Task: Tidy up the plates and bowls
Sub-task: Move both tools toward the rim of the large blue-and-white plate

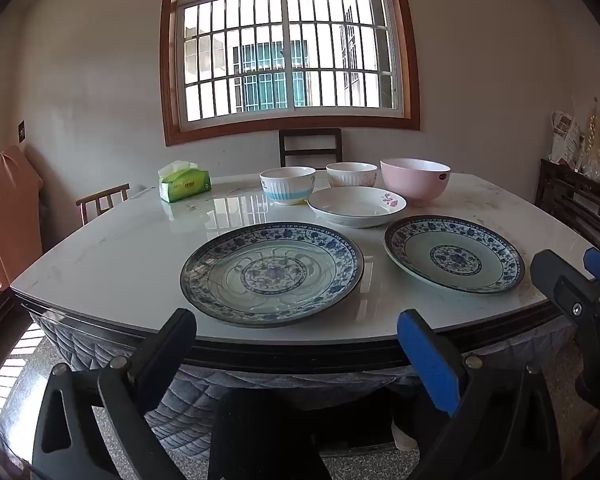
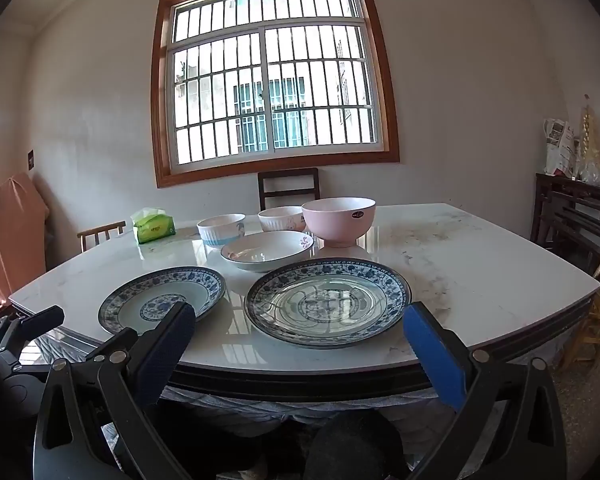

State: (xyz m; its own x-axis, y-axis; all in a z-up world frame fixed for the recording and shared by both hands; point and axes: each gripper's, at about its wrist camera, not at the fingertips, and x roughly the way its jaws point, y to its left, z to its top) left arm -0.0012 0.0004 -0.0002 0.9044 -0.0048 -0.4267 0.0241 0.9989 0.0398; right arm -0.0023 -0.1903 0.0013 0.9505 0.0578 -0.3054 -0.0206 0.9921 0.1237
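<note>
Two blue-patterned plates lie near the table's front edge: the left plate (image 1: 272, 274) (image 2: 162, 298) and the right plate (image 1: 454, 254) (image 2: 328, 302). Behind them sits a white shallow dish (image 1: 356, 206) (image 2: 268, 250). At the back stand a white-and-blue bowl (image 1: 287, 185) (image 2: 221, 230), a white ribbed bowl (image 1: 351, 174) (image 2: 282, 218) and a pink bowl (image 1: 415, 178) (image 2: 339, 220). My left gripper (image 1: 300, 322) is open and empty, before the left plate. My right gripper (image 2: 300, 314) (image 1: 576, 264) is open and empty, before the right plate.
The white marble table (image 1: 120, 248) (image 2: 480, 272) holds a green tissue pack (image 1: 184, 182) (image 2: 154, 226) at the back left. Chairs (image 1: 310, 146) (image 2: 288, 186) stand behind it. A dark wooden shelf (image 2: 576, 208) is at the right.
</note>
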